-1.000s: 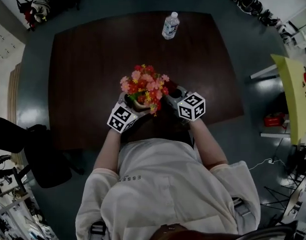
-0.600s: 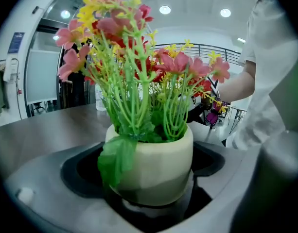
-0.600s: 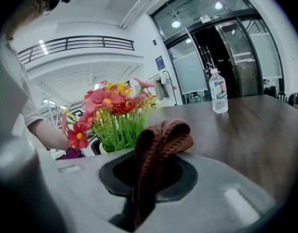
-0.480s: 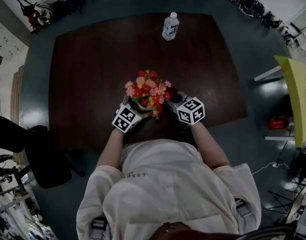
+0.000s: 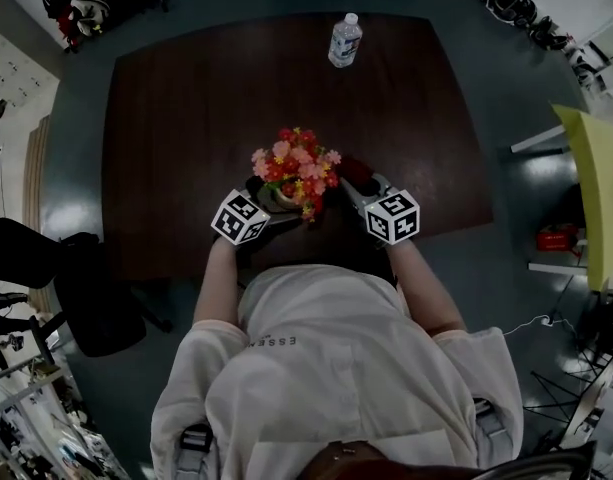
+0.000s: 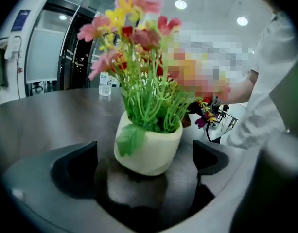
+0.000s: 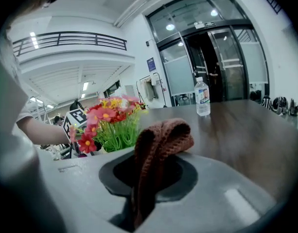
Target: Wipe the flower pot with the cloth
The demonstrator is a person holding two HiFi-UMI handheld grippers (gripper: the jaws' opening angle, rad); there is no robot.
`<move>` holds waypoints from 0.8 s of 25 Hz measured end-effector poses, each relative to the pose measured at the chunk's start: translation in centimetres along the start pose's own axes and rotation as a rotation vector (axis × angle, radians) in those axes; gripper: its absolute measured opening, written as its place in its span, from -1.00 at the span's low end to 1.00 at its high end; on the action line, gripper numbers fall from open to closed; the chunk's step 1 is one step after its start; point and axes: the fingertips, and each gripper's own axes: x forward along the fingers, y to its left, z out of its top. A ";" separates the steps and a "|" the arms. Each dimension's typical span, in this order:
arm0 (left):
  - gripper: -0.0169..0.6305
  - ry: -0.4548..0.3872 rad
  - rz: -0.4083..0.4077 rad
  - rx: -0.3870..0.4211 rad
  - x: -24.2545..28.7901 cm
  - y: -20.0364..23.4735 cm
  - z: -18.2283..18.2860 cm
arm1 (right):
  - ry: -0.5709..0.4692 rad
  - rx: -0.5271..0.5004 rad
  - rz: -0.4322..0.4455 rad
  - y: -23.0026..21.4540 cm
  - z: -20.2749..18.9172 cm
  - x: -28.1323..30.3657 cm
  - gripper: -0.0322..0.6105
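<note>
Left fingers (image 6: 73, 169) spread wide about the flower pot (image 6: 151, 147); right fingers clamped on the cloth (image 7: 161, 137).
The left gripper (image 6: 143, 161) has the cream pot standing between its fingers with a gap on each side. The right gripper (image 7: 149, 176) pinches the brown knitted cloth, which folds over above it, just beside the pink and red flowers (image 5: 294, 163). The pot sits on the dark surface (image 5: 186, 118) near the person's edge; a water bottle (image 5: 344, 40) stands at the far edge.

flower pot (image 6: 149, 147) sits inside the left hand-held gripper (image 6: 145, 160), gaps either side; open table (image 5: 176, 118) beyond, bottle (image 5: 344, 40) at far edge.
</note>
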 end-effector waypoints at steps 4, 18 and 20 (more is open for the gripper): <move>0.99 0.000 0.109 -0.038 -5.3 1.2 -0.8 | -0.012 0.023 -0.076 0.1 1.3 -2.6 -0.75; -0.92 -0.534 0.582 -0.067 -19.2 -3.2 10.1 | -0.186 -0.054 -0.170 6.6 7.0 -11.0 -0.75; -0.92 -0.548 0.591 -0.054 -19.5 -6.4 10.4 | -0.205 -0.074 -0.155 8.0 6.8 -12.9 -0.75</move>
